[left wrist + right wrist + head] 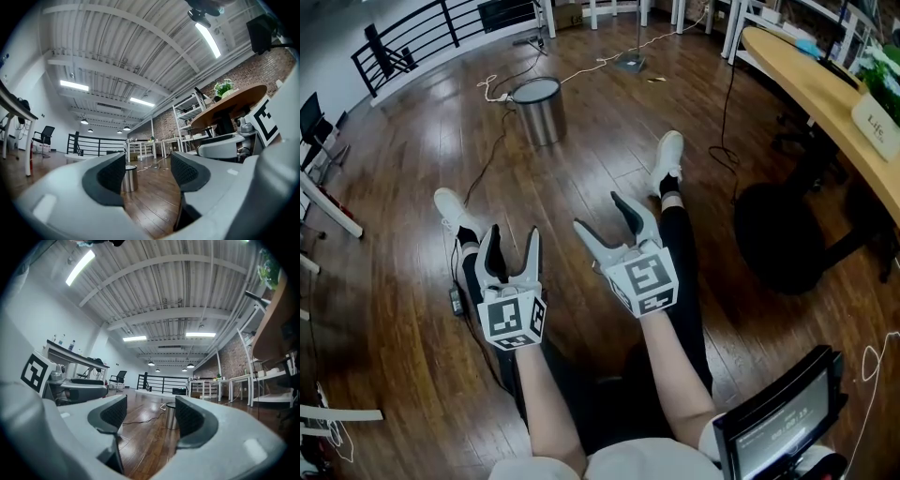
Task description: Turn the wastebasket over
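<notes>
The wastebasket point(537, 111) stands upright on the floor point(581, 178), well ahead of the person's outstretched legs point(680, 253) and left of centre. A cable point(487, 159) runs across the floor from beside the wastebasket toward the left shoe point(450, 208). Behind the wastebasket, at the far left, stands a railing point(422, 33). A desk point(806, 89) lines the right edge, with a chair point(783, 234) before it, right of the right leg. The left gripper point(514, 231) hangs over the left shin and the right gripper point(597, 211) over the right shin, side by side and apart, both pointing toward the wastebasket, which lies well beyond their fingers point(112, 176). A screen point(783, 417) sits at the near right.
</notes>
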Tool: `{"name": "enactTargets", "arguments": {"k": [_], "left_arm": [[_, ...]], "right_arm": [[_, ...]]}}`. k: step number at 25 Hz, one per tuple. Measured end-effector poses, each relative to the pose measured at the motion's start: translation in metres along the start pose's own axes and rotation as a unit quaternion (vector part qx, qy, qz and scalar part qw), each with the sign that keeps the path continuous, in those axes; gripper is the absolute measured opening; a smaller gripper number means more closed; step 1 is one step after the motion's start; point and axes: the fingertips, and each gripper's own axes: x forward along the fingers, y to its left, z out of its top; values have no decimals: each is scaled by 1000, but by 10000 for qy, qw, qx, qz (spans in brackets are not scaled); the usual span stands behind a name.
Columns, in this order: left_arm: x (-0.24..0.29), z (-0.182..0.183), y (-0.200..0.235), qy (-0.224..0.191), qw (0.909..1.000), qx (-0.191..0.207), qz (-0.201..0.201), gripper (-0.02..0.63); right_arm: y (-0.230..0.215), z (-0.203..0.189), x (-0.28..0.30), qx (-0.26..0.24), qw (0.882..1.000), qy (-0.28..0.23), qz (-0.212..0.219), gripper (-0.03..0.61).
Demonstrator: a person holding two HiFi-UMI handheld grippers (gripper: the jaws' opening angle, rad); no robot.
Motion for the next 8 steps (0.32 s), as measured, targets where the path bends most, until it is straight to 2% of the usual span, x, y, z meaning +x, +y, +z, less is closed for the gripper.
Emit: {"name": "enactTargets", "arguments": {"k": [8], "left_arm": [[7, -10, 6, 36, 10000, -39, -73, 307]], "right_arm": [[-2, -9, 9, 0, 9999, 91, -54, 308]]}}
